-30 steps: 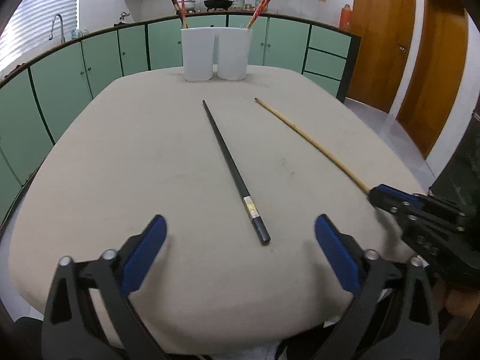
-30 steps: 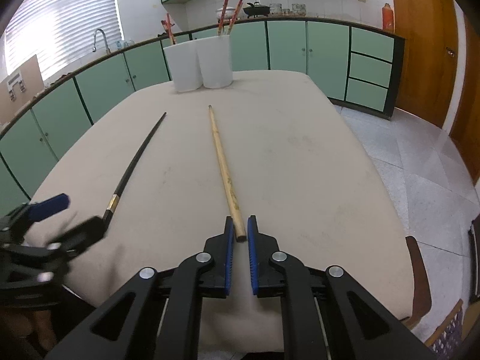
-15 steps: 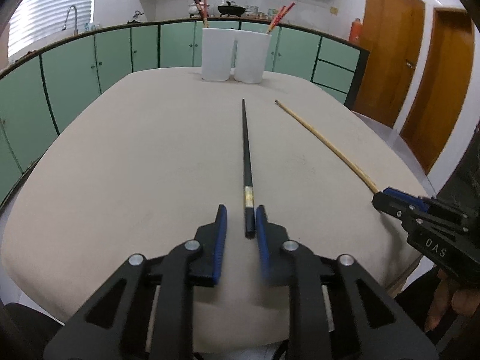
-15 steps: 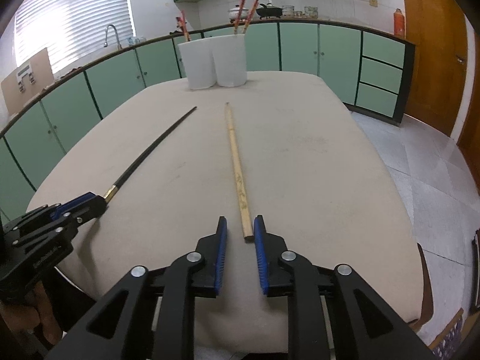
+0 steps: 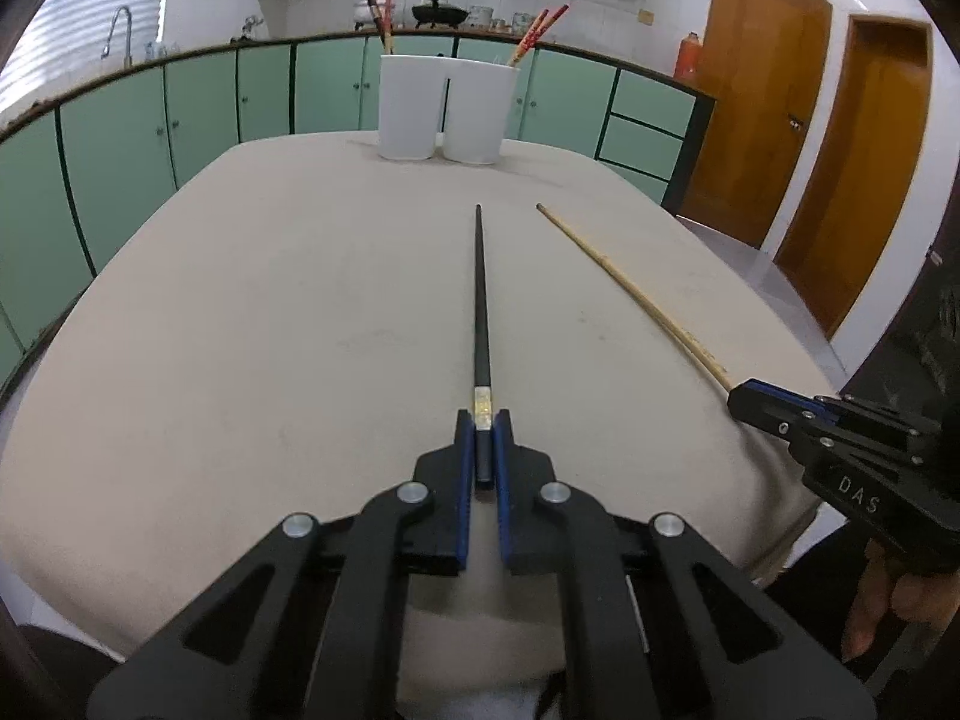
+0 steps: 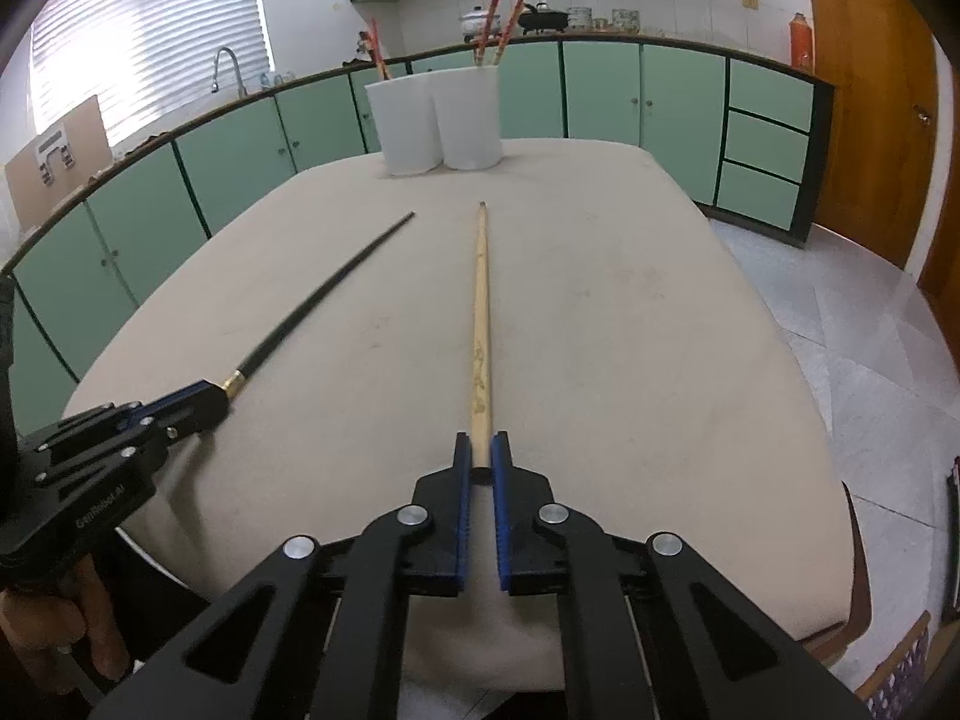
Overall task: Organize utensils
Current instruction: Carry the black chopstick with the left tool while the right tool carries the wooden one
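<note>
Left gripper (image 5: 483, 420): jaws were wide apart a second ago with the black chopstick (image 5: 480, 300) lying skew between them; they have just been closing and are now clenched on its thick end, gold band just clear of the tips. The stick now runs straight ahead toward the white holder (image 5: 447, 108).

Right gripper (image 6: 479, 444): jaws slackened briefly, then closed again; now clamped on the butt of the bamboo chopstick (image 6: 480, 312), which also points at the holder.

Both sticks still lie flat on the tabletop (image 5: 270, 330), side by side, tips well short of the holder, nearer it than the jaws are. My read: both grasps are done; lift and drop into the holder come next.

Hard to tell:
- Holder interior is hidden; only the red chopstick tops (image 5: 540, 30) poke out.
- One body with two cups, or two cups touching? Unclear.
- Contact depth is hidden behind the pads.
- Tabletop near edge is cut off by the gripper frames.
</note>
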A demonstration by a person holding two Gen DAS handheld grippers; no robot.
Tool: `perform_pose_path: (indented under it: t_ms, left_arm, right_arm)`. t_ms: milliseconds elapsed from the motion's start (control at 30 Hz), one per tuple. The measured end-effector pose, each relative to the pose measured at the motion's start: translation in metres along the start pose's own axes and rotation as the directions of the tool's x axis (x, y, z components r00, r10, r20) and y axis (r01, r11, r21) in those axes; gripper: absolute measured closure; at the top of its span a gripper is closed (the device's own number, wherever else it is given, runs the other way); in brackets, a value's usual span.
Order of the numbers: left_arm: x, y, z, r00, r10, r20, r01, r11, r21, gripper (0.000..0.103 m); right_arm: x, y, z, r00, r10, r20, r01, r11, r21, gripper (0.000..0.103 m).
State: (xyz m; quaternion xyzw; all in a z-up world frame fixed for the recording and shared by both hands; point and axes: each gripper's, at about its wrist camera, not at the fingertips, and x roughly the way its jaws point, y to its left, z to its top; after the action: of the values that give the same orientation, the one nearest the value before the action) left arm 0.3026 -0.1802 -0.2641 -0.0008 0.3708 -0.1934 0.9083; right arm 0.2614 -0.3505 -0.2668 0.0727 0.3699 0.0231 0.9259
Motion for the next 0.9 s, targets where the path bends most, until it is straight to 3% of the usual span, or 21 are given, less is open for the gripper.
perform_pose_path:
  t_ms: [167,467,900]
  left_arm:
    - [-0.041,0.004,0.021,1.000,-0.006,0.024,0.007,0.999,-0.034,0.097]
    - [-0.101,0.007,0.059,0.995,0.006,0.095,-0.006,1.000,-0.001,0.097]
    - [-0.114,0.010,0.106,0.996,-0.007,0.090,0.001,0.998,0.060,0.097]
  right_arm:
    - [-0.037,0.002,0.016,1.000,0.024,0.007,-0.024,1.000,-0.001,0.096]
    - [-0.100,0.016,0.084,0.996,0.073,0.057,-0.068,0.993,-0.095,0.096]
    - [-0.099,0.034,0.153,0.995,0.101,0.019,-0.095,0.974,-0.208,0.096]
